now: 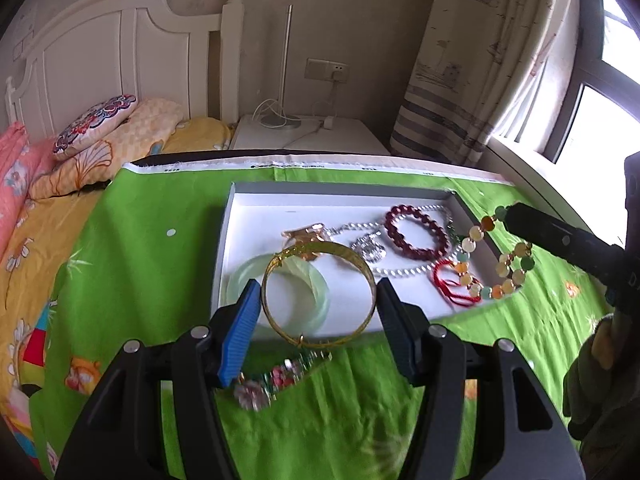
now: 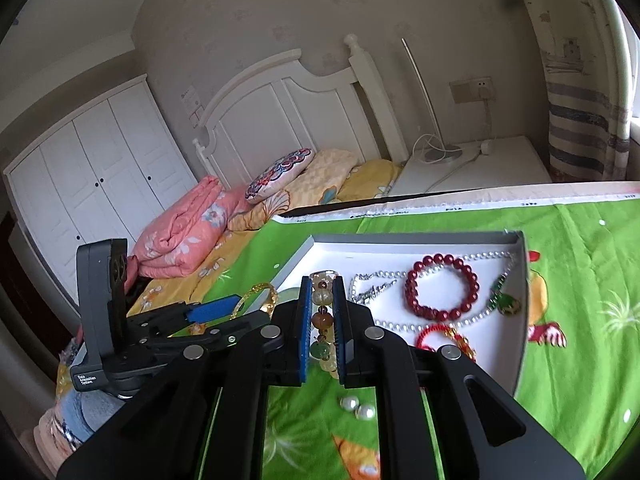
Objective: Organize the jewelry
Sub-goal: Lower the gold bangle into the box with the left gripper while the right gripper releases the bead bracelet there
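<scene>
The cloth (image 1: 132, 264) is bright green with white dots and cartoon prints. The tray (image 1: 256, 208) is white inside, grey-walled. In it lie a dark red bead bracelet (image 1: 416, 228), a pale green bangle (image 1: 244, 284) and a red cord (image 1: 450, 284). The held bangle (image 1: 320, 292) is gold; the other held bracelet (image 1: 500, 264) mixes cream, orange and green beads.

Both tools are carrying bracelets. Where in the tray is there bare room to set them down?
The tray's far left corner is bare, bordered by its left wall, back wall and the green bangle. A smaller patch lies by the near edge, between that bangle and the red cord. The right half is crowded: the dark red bracelet, silver chain and cord sit close together.
</scene>
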A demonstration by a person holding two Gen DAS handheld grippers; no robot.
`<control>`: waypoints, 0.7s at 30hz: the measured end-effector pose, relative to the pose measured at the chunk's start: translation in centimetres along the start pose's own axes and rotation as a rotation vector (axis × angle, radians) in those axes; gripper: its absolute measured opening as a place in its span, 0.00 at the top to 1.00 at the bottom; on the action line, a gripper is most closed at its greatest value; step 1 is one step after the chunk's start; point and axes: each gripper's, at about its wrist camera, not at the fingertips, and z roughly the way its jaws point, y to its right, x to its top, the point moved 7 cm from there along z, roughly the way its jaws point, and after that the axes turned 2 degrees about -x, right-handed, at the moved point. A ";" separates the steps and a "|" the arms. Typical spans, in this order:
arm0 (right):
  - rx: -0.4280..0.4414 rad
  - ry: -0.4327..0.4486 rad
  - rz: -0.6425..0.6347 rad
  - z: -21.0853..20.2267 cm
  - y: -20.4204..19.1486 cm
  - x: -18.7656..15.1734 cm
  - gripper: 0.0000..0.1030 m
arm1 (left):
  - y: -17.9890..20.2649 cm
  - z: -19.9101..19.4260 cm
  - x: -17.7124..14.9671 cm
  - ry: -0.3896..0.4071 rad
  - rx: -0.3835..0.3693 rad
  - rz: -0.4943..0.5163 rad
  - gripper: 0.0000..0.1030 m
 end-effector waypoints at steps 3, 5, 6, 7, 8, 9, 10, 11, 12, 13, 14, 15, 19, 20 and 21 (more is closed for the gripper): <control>0.008 -0.024 0.002 1.4 -0.1 -0.2 0.90 | -0.8 1.2 1.3 -0.007 0.008 -0.012 0.43; 0.017 -0.040 -0.004 2.3 -0.3 -0.6 0.90 | -1.4 1.9 2.2 -0.013 0.008 -0.023 0.43; 0.021 -0.046 -0.006 2.7 -0.4 -0.7 0.90 | -1.6 2.4 2.9 -0.022 0.003 -0.030 0.43; 0.023 -0.051 -0.007 3.0 -0.4 -0.8 0.90 | -1.7 2.9 3.3 -0.030 -0.001 -0.032 0.43; 0.026 -0.056 -0.008 3.4 -0.5 -0.9 0.90 | -1.8 3.4 3.8 -0.037 -0.004 -0.035 0.43; 0.032 -0.064 -0.009 3.9 -0.7 -1.0 0.90 | -2.0 4.1 4.4 -0.044 -0.002 -0.041 0.43; 0.036 -0.069 -0.010 4.1 -0.8 -1.1 0.90 | -2.1 4.6 4.7 -0.050 0.000 -0.044 0.43; 0.040 -0.073 -0.012 4.4 -0.9 -1.1 0.90 | -2.3 5.2 5.1 -0.057 0.003 -0.046 0.43; 0.051 -0.080 -0.011 4.8 -1.1 -1.0 0.90 | -2.5 6.0 5.6 -0.065 0.009 -0.052 0.43; 0.068 -0.086 -0.007 5.1 -1.3 -0.9 0.90 | -2.7 6.5 5.9 -0.070 0.017 -0.054 0.43; 0.088 -0.091 -0.002 5.4 -1.4 -0.9 0.90 | -2.9 7.0 6.2 -0.076 0.025 -0.056 0.43; 0.106 -0.097 0.004 5.8 -1.6 -0.8 0.90 | -3.1 7.5 6.4 -0.083 0.034 -0.057 0.43; 0.127 -0.138 0.018 7.7 -1.6 -1.3 0.90 | -4.3 10.1 6.7 -0.126 0.062 -0.078 0.43; 0.134 -0.153 0.022 8.1 -1.6 -1.5 0.90 | -4.5 10.5 6.7 -0.133 0.066 -0.083 0.43; 0.133 -0.167 0.024 8.5 -1.5 -1.9 0.90 | -4.8 11.0 6.6 -0.141 0.070 -0.087 0.43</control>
